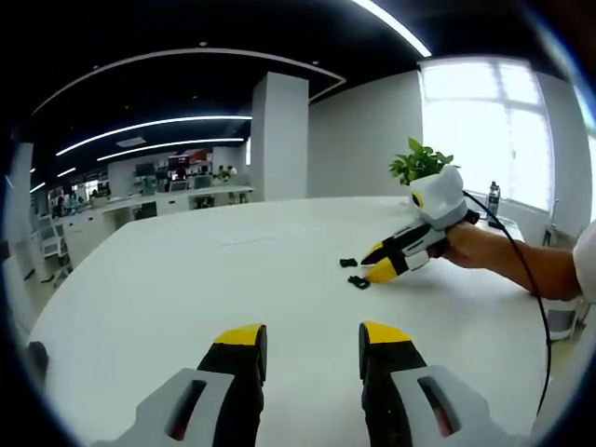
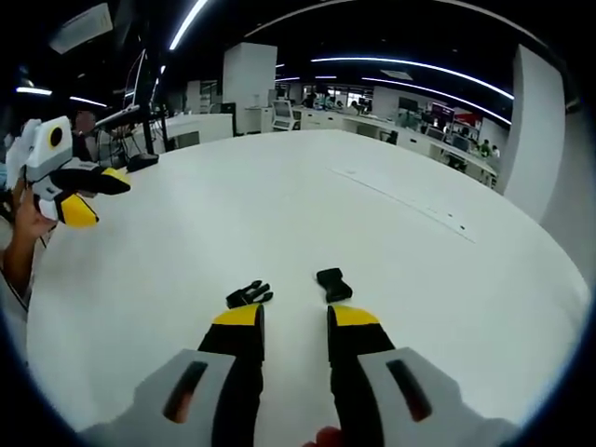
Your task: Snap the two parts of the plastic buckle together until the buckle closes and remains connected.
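Right claw (image 2: 294, 317) parted and empty just short of the two separate black buckle halves, pronged half (image 2: 250, 294) beside socket half (image 2: 333, 284), on white table (image 2: 279, 205), left claw (image 1: 312, 337) wide, empty, well back.

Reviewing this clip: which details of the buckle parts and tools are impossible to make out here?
- Pronged buckle part: near end hidden behind the right tool, right gripper view.
- Socket buckle part: slot details too small.
- Both parts in the left gripper view: tiny dark specks beside the right tool.
- Left tool: cut off by the frame edge in the right gripper view.
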Available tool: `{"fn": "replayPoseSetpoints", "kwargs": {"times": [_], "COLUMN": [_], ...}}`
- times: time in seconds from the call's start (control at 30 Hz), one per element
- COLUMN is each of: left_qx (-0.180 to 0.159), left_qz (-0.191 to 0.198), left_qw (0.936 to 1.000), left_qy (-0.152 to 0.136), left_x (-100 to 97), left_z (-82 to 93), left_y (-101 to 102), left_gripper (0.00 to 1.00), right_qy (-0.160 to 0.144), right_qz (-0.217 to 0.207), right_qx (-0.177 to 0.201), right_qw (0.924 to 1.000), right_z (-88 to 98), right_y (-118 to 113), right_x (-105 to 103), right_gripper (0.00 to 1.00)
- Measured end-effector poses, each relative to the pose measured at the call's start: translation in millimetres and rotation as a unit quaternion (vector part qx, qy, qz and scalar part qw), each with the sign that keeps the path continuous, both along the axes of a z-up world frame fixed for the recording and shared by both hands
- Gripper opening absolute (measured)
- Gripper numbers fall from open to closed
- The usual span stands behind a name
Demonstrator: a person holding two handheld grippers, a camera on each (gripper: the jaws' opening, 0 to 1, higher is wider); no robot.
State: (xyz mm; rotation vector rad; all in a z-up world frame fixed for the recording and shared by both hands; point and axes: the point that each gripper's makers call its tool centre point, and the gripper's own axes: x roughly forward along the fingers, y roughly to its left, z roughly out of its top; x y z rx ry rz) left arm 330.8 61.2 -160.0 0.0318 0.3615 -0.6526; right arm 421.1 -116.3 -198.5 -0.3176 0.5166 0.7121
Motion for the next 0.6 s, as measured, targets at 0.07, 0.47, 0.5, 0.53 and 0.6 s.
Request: {"fn": "replayPoseSetpoints", "kwargs": {"times": [0.07,0.47,0.5,0.53,0.6], "left_qx": [0.0,-0.001,-0.001,-0.001,-0.001], "left_qz": [0.002,0.003,0.003,0.003,0.004], "left_qw": [1.0,1.0,1.0,1.0,1.0], "left_qy": [0.001,0.001,0.001,0.001,0.001], "left_x": [0.5,-0.6,-0.5,-0.5,-0.4], "left_z": [-0.5,-0.8,-0.8,-0.8,-0.6], "left_y": [0.6,0.8,1.0,1.3,2.0], "left_gripper": [0.39,0.39,0.39,0.39,0.39], "right_qy": [0.0,0.005,0.004,0.005,0.005], "right_qz": [0.001,0.013,0.014,0.015,0.016], "right_qx": [0.0,0.002,0.003,0.003,0.004], "right_qw": [1.0,0.9999,0.9999,0.9999,0.9998], "right_z": [0.0,-1.3,-1.2,-1.2,-1.5], "right_y": [0.3,9.0,9.9,10.1,12.0], "right_x": [-1.0,-3.8,-3.9,-3.9,-4.5], "right_gripper": [0.26,0.26,0.26,0.26,0.26]}}
